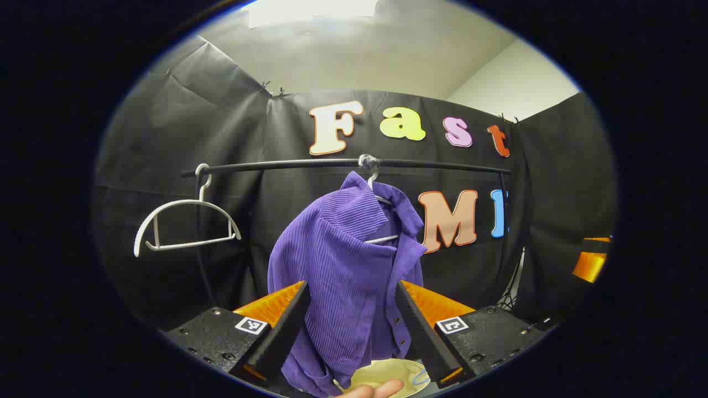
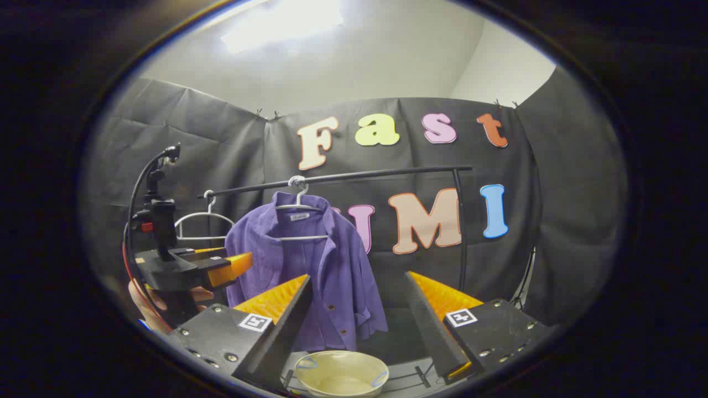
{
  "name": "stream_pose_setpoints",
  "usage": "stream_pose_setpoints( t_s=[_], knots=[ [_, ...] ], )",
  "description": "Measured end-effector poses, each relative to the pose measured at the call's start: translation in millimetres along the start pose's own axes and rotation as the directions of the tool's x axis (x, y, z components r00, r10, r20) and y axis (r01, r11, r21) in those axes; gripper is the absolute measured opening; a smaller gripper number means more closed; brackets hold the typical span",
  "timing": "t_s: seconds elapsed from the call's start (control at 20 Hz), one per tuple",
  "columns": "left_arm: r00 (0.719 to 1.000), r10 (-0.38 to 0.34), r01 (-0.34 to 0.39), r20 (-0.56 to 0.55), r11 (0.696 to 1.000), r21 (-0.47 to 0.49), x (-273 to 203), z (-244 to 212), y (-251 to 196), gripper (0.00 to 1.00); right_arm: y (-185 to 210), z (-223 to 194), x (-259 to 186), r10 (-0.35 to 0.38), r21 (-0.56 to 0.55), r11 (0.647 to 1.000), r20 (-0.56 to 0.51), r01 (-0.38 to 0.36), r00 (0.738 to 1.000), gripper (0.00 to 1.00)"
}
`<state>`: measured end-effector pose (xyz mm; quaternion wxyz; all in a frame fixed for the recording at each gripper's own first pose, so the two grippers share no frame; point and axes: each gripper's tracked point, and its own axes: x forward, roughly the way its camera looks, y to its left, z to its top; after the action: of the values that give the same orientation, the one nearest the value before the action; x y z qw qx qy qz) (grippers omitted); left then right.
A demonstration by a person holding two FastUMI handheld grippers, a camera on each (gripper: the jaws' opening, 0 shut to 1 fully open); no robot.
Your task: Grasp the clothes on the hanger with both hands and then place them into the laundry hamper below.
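A purple ribbed shirt (image 1: 337, 260) hangs on a white hanger (image 1: 381, 239) from a black rail (image 1: 442, 165). My left gripper (image 1: 351, 287) is open, its fingers spread in front of the shirt's body. In the right gripper view the shirt (image 2: 310, 260) hangs farther off, left of centre, and my right gripper (image 2: 359, 282) is open with nothing between its fingers. The left gripper (image 2: 243, 262), held by a hand (image 2: 145, 301), reaches up to the shirt's left sleeve; whether it touches is unclear. A cream round hamper (image 2: 340, 373) sits below the shirt, and its rim (image 1: 387, 369) shows low between the left fingers.
An empty white hanger (image 1: 182, 226) hangs at the rail's left end (image 2: 202, 221). The rack's upright post (image 2: 462, 232) stands to the right. Black cloth walls close in behind and on both sides. A fingertip (image 1: 376, 391) shows at the bottom of the left gripper view.
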<state>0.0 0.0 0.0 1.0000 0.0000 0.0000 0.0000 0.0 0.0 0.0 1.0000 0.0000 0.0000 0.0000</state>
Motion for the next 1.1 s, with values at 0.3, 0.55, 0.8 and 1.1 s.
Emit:
stream_pose_setpoints(
  t_s=[0.3, 0.55, 0.8, 1.1],
  knots=[
    [1.0, 0.027, -0.027, 0.012, 1.0, -0.011, -3, 10, 8, 0.92, 3, -6, 19, 0.021, 0.009, 1.0, -0.02, -0.021, 1.0, 0.98],
    [0.998, 0.055, -0.055, 0.036, 0.998, -0.016, -9, 25, 18, 0.92, 13, -1, 34, 0.05, 0.007, 0.999, -0.005, -0.05, 0.999, 0.98],
    [0.997, 0.07, -0.07, 0.03, 0.998, -0.002, -7, 19, 10, 0.92, 16, 4, 56, 0.055, 0.068, 0.996, 0.042, -0.057, 0.998, 0.98],
    [0.998, 0.069, -0.069, -0.006, 0.996, 0.065, 12, -27, -33, 0.94, 7, -14, 109, 0.052, 0.011, 0.999, 0.025, -0.052, 0.998, 0.98]
  ],
)
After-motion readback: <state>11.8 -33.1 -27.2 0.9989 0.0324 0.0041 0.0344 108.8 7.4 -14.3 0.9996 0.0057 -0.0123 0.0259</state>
